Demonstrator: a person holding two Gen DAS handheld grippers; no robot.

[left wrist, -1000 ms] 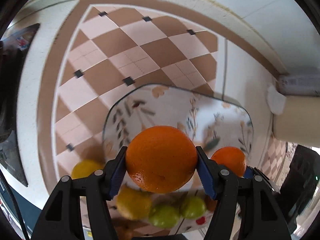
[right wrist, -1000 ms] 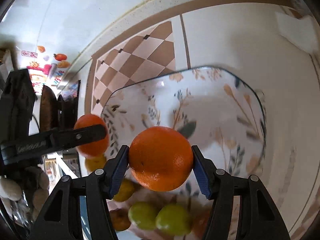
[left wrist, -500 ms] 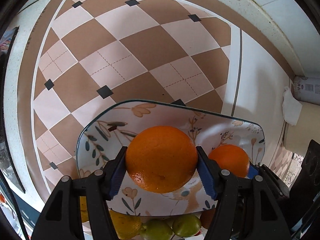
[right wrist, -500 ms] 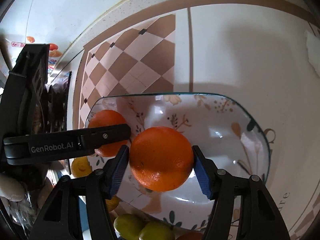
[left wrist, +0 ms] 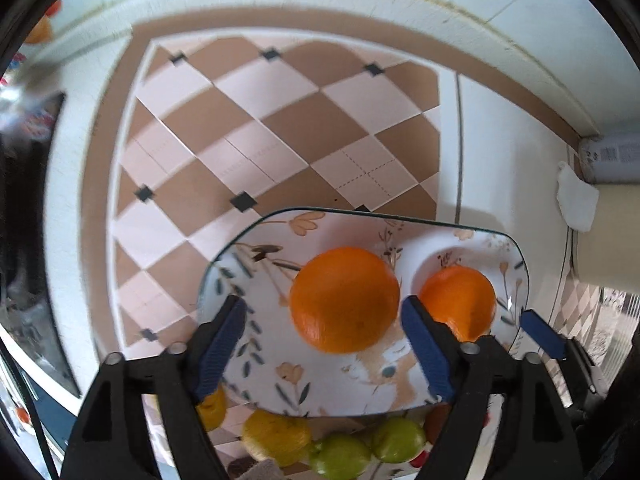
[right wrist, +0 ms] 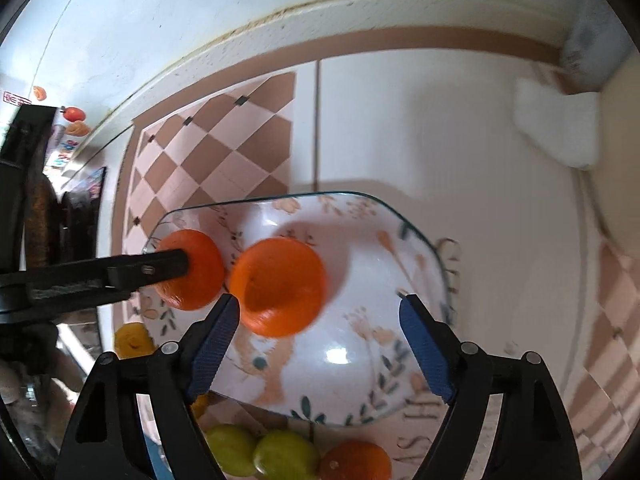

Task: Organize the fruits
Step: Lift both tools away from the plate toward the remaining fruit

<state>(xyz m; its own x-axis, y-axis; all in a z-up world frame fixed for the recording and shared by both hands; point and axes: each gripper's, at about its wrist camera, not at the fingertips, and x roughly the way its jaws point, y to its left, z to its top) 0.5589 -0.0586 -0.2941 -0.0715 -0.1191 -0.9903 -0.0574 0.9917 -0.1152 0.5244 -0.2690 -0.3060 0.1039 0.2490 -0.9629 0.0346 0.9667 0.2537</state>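
A floral plate [left wrist: 256, 252] lies on the checked tabletop and carries two oranges. The larger-looking orange [left wrist: 345, 299] sits on it between the fingers of my left gripper [left wrist: 322, 346]. Those jaws are opening and the pads stand off the fruit. The second orange [left wrist: 456, 302] rests to its right. In the right wrist view that orange [right wrist: 278, 286] lies on the plate [right wrist: 360, 320], just ahead of the left pad of my right gripper [right wrist: 320, 344]. These jaws are also opening, with nothing gripped. A left gripper finger [right wrist: 120, 276] partly covers the other orange [right wrist: 200, 276].
Loose fruit lies by the plate's near edge: a yellow one [left wrist: 276, 436], two green ones [left wrist: 340, 458] [left wrist: 398, 440] and a further orange [right wrist: 356, 462]. A white tissue [left wrist: 576, 196] and a cream container [left wrist: 612, 236] stand at the right, against the wall.
Both grippers were shut on an orange each; now both jaws have spread and the oranges lie free on the plate. Both cameras have drawn back from the plate.
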